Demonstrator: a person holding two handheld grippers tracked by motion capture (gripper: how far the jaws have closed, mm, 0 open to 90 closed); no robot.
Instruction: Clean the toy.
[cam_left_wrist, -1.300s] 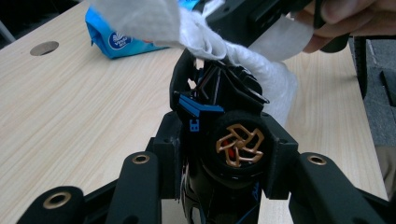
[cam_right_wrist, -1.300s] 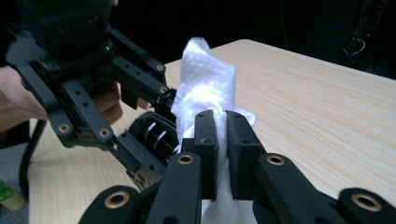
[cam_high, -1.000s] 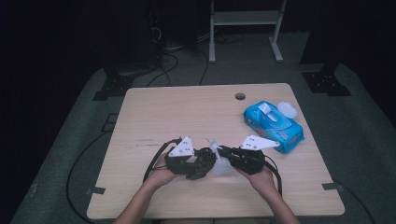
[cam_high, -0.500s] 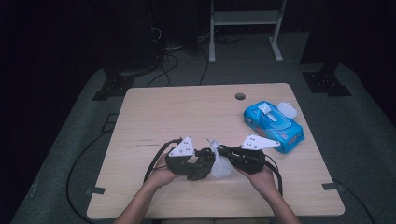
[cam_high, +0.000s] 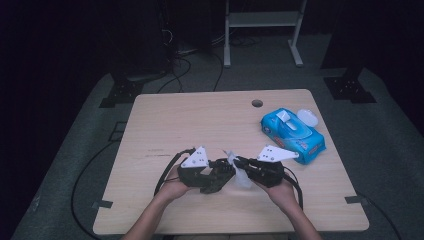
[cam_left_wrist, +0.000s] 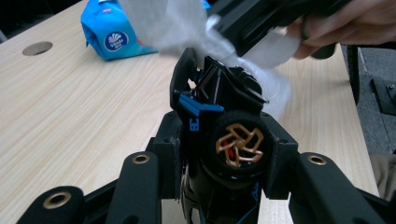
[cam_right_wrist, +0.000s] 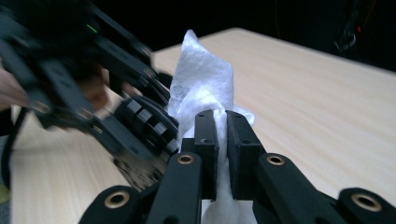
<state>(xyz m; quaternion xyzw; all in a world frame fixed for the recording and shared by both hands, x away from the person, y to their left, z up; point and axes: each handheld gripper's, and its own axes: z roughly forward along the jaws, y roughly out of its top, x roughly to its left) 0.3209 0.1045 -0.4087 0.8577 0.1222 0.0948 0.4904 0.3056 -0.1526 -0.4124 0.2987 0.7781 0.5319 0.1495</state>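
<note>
Left tool (cam_left_wrist: 219, 154) clamps a toy car (cam_left_wrist: 224, 116), right tool (cam_right_wrist: 223, 140) pinches a wipe (cam_right_wrist: 203, 84) (blue wipe pack (cam_high: 292, 135) nearby).

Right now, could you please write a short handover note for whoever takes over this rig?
Left gripper: fingers shut on a black toy car, held just above the table.
Right gripper: fingers shut on a white wipe, pressed against the car.
Blue wipe pack: far right of the table, flap open.
Done: wipe pulled, car picked up.
Left: probably finish wiping, then set both down.
</note>
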